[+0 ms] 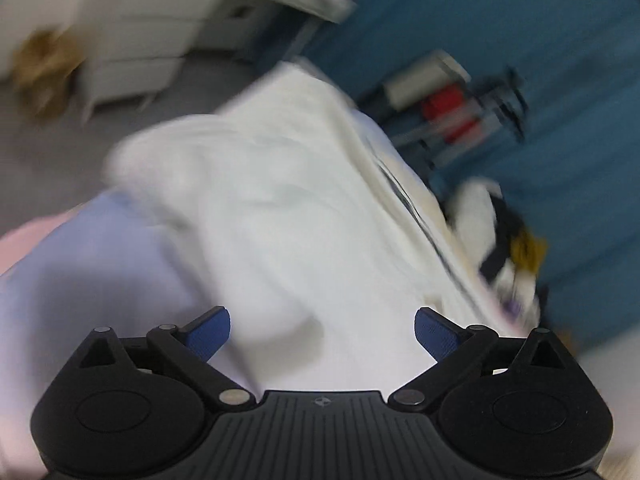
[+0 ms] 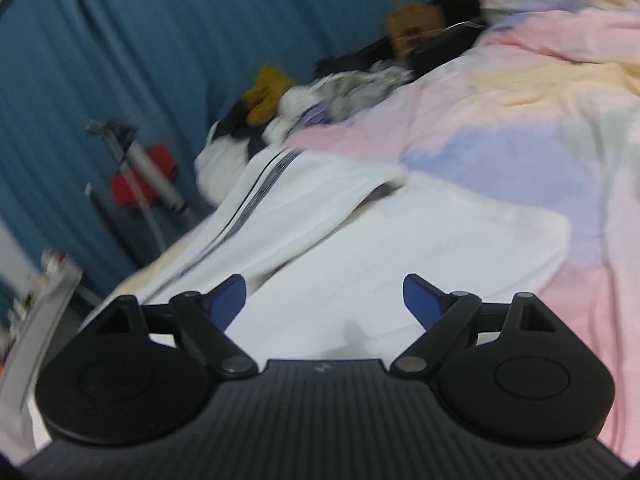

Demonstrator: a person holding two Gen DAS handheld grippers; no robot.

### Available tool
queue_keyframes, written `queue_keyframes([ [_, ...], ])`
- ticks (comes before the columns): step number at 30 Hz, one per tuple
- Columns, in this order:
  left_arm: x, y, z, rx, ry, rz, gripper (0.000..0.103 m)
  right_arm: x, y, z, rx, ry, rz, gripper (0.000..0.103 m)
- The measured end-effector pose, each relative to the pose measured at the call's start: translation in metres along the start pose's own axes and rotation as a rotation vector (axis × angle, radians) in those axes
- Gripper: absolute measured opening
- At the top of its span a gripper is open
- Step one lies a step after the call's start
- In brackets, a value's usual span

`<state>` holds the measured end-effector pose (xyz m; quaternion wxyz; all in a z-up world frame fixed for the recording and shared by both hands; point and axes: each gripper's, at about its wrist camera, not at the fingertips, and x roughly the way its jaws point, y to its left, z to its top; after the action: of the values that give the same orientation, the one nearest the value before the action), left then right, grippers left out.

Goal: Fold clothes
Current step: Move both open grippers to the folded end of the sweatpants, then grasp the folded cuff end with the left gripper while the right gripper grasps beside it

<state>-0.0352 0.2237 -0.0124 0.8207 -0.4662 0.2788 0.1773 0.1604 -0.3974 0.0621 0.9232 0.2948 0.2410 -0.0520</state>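
Note:
A white garment (image 1: 288, 208) with dark stripes along one edge lies on the bed, partly folded over itself; it also shows in the right wrist view (image 2: 360, 240). My left gripper (image 1: 322, 330) is open and empty just above the near part of the white cloth. My right gripper (image 2: 324, 300) is open and empty over the near white cloth too. Both views are blurred by motion.
The bed has a pastel pink, blue and yellow cover (image 2: 520, 128). A heap of other clothes, white, dark and mustard (image 2: 280, 100), lies at the far edge. A blue curtain (image 2: 120, 40), a red-and-grey stand (image 2: 144, 168) and white drawers (image 1: 132, 40) stand beyond.

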Motion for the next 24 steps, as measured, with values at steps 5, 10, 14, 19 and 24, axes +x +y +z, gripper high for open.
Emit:
queue_keyframes([
  [5, 0.001, 0.039, 0.017, -0.191, 0.018, -0.059, 0.099, -0.009, -0.045, 0.012, 0.175, -0.042, -0.113, 0.087],
  [10, 0.041, 0.049, 0.013, -0.316, 0.125, -0.133, 0.088, -0.012, -0.098, 0.01, 0.383, -0.054, -0.219, 0.087],
  [14, 0.062, 0.058, 0.016, -0.39, 0.143, -0.147, 0.083, -0.004, -0.134, 0.004, 0.542, -0.038, -0.232, 0.087],
  [19, 0.076, 0.062, 0.017, -0.41, 0.143, -0.122, 0.059, 0.03, -0.14, 0.002, 0.527, 0.021, -0.209, 0.082],
  [24, 0.075, 0.068, 0.017, -0.407, 0.132, -0.112, 0.027, 0.07, -0.141, 0.002, 0.439, 0.078, -0.259, 0.048],
])
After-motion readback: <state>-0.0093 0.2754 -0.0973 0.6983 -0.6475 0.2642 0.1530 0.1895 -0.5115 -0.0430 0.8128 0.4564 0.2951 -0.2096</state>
